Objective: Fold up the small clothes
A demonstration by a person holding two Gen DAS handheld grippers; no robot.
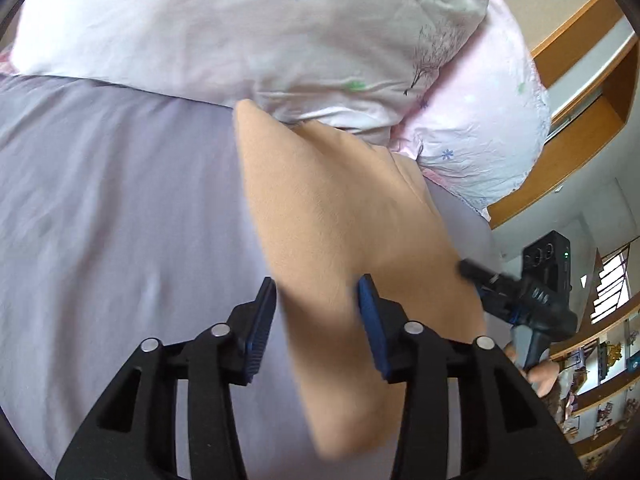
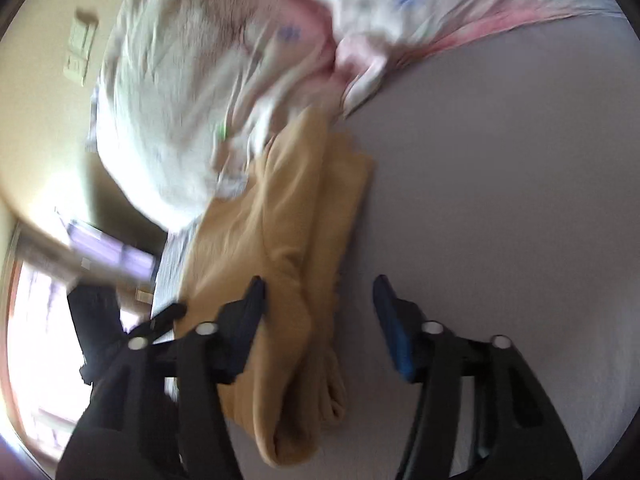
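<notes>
Left wrist view: left gripper (image 1: 316, 292) is hovering with jaws apart, nothing between the pads, over a tan garment (image 1: 344, 216) that is lying flat on the lavender bedsheet (image 1: 112, 200). Far end of the garment is touching a white flowered pillow (image 1: 248, 28), a pink pillow (image 1: 480, 128) sitting just beside it. Right gripper (image 1: 472, 270) is showing at the garment's right edge (its jaw state unreadable here), wooden shelves (image 1: 600, 364) behind.

Right wrist view, blurry: right gripper (image 2: 318, 292) is hanging spread wide, gripping nothing, above the tan garment (image 2: 280, 248), which is lying folded in layers on the bedsheet (image 2: 500, 180) against the pillow (image 2: 180, 92)
</notes>
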